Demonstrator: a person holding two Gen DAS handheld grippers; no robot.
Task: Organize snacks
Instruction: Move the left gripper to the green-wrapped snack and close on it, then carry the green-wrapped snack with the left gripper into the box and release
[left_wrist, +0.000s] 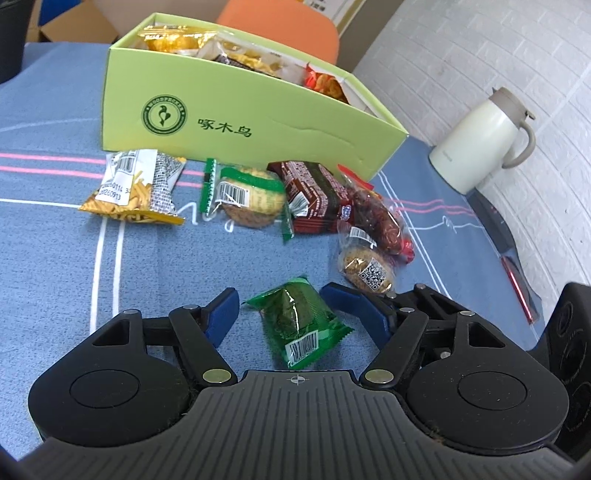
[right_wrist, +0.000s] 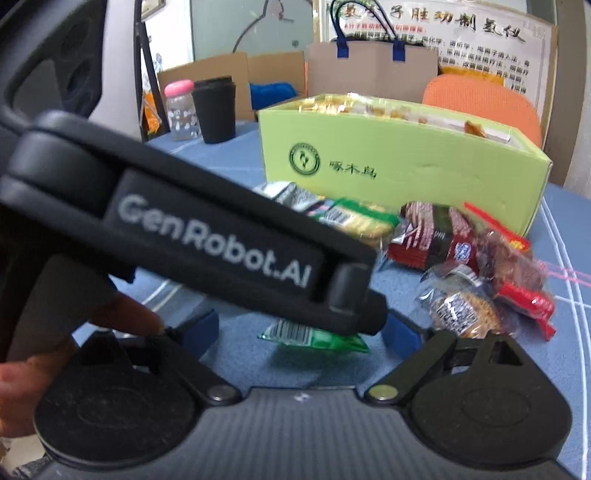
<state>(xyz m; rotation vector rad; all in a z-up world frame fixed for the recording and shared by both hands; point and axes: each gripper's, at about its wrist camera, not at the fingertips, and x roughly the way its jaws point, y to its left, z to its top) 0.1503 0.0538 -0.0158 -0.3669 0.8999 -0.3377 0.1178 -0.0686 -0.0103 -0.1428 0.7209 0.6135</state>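
Observation:
A green snack packet (left_wrist: 299, 325) lies on the blue tablecloth between the blue fingers (left_wrist: 223, 314) of my left gripper (left_wrist: 279, 295); a little gap shows on each side and the pads do not press it. In the right wrist view the left gripper (right_wrist: 221, 236) crosses the picture, its tip over the same packet (right_wrist: 317, 338). My right gripper (right_wrist: 301, 328) stands wide open just behind, nothing held. The light green box (left_wrist: 258, 122) at the back holds several snacks. In front of it lie a yellow stick-snack bag (left_wrist: 133, 188), a green-wrapped cake (left_wrist: 247, 195) and a brown packet (left_wrist: 314, 199).
A red date packet (left_wrist: 376, 218) and a clear-wrapped round cake (left_wrist: 365, 269) lie right of the green packet. A white jug (left_wrist: 480, 144) stands at the table's right edge by the wall. A black cup (right_wrist: 216, 110) and a pink-capped bottle (right_wrist: 181, 110) stand far left; an orange chair (left_wrist: 288, 22) is behind the box.

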